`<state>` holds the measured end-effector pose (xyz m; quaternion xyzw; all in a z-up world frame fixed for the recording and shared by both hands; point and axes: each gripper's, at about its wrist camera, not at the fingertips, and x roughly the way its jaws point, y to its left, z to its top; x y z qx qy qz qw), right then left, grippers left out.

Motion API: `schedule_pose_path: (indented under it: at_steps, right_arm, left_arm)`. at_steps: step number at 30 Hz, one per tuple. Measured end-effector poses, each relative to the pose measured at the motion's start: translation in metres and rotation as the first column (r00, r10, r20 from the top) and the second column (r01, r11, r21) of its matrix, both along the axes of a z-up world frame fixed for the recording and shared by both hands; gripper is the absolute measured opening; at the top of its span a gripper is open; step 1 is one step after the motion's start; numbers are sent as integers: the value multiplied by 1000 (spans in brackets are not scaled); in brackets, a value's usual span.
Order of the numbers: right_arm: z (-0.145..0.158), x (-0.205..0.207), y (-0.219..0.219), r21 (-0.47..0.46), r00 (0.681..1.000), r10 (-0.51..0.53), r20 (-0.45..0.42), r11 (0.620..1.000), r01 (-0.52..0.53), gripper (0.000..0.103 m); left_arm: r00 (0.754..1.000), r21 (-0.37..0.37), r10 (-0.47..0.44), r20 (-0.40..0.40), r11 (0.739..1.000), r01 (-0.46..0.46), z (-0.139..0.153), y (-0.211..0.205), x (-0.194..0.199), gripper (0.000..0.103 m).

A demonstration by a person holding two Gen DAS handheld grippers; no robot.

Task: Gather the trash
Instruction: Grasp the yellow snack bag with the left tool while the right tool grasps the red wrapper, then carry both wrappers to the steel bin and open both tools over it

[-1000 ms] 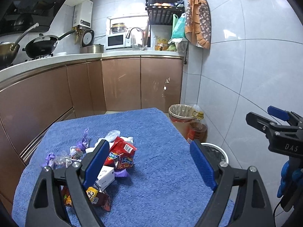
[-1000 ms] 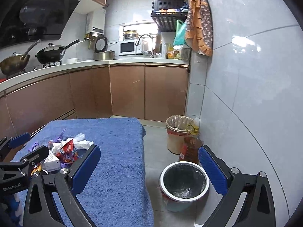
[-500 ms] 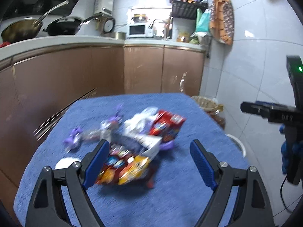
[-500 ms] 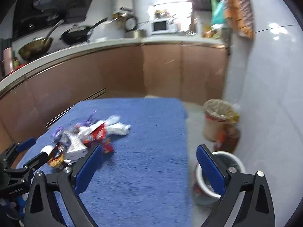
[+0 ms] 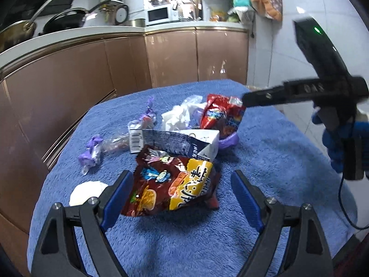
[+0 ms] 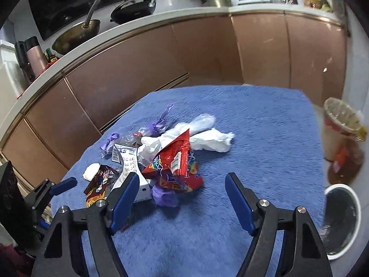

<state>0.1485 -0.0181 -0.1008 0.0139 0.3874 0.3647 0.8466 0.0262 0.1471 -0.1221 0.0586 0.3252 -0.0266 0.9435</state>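
Left wrist: snack bag [image 5: 171, 185] between fingers [image 5: 117, 192].

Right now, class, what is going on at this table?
A person holds a hand-held gripper in each hand over litter on a blue towel. The left hand-held gripper is open around a brown snack bag. The right hand-held gripper is closing, empty, by a red wrapper. Nothing is lifted.

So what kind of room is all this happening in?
Most likely a home kitchen: a wok and frying pan on the counter, a microwave by the sink tap, and brown cabinets below.
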Motion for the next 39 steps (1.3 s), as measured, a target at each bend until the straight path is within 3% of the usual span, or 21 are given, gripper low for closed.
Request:
schedule_pose_path:
  at_steps: [4,6,7,13,15,18,26,34,39]
  right_arm:
    - [-11,14,11,15,999,35,-28,999,-35,71]
    - [-14,20,17,15,998,54,-33,998,-53,65]
    - [-16,23,20,13,998,60,-35,998,-60,62]
    - [-25,31,26,16,994,96,-53,995,-95,34]
    - [-26,29,27,16,993,108,-54,994,-107,21]
    - [-24,21,28,-2,992,123,-37,992,-123,14]
    - [-3,-5,15,-15,994,109,18,994,-109,10]
    - [24,-40,-15,35,995,62,75,997,-65,10]
    - [42,-59,-55,86,993,-14,115,996,4,10]
  left_arm:
    - [999,38,-16,-44,999,18,-16,-6,10,83]
    - [997,27,-18,-73,999,20,-24,-5,15,65]
    - [996,18,-15,-83,1000,16,-28,-3,17,61]
    - [996,-34,-5,-85,999,3,-28,7,14,51]
    - [997,-52,-5,-83,999,0,-25,11,11,47]
    - [998,-59,1,-70,998,-5,-20,11,3,43]
    - [999,-71,25,-22,997,-27,2,14,-25,40]
    - [998,-88,66,25,994,-63,34,10,-56,39]
    - [998,-126,11,55,992,-4,56,-11,-59,39]
